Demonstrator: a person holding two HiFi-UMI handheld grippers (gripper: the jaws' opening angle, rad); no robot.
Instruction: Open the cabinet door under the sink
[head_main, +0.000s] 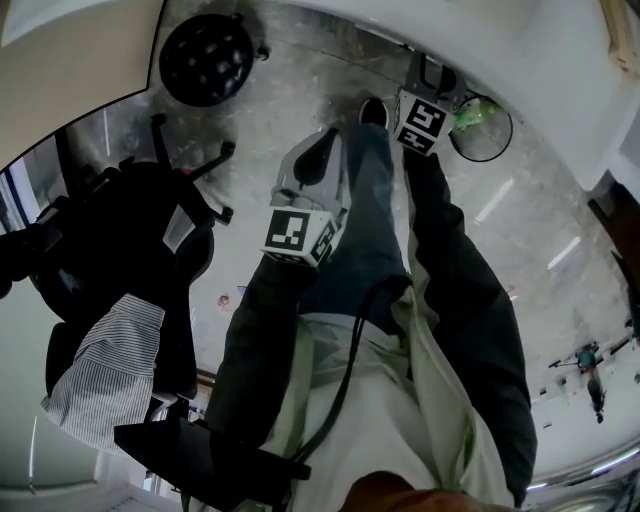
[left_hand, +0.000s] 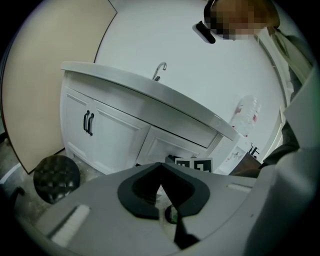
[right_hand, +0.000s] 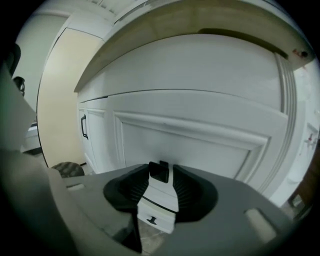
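Observation:
The white sink cabinet (left_hand: 115, 135) stands against the wall with a faucet (left_hand: 159, 71) on top and two black handles (left_hand: 88, 123) on its left doors. My right gripper (right_hand: 161, 171) is low and close to a white panelled door (right_hand: 200, 145). Its jaws stand apart, and a white piece with a small black block shows in the gap. One black handle (right_hand: 83, 126) is far to the left. My left gripper (left_hand: 161, 166) hangs further back, its pads meeting at the tips with nothing held. From above, the left gripper (head_main: 322, 146) and right gripper (head_main: 432, 68) point down over the floor.
A round black stool (left_hand: 56, 177) sits on the floor left of the cabinet; it appears again as the stool (head_main: 205, 58) from above. A black office chair (head_main: 130, 260) with a striped cloth over it is at my left. A round bin (head_main: 482, 128) holds something green.

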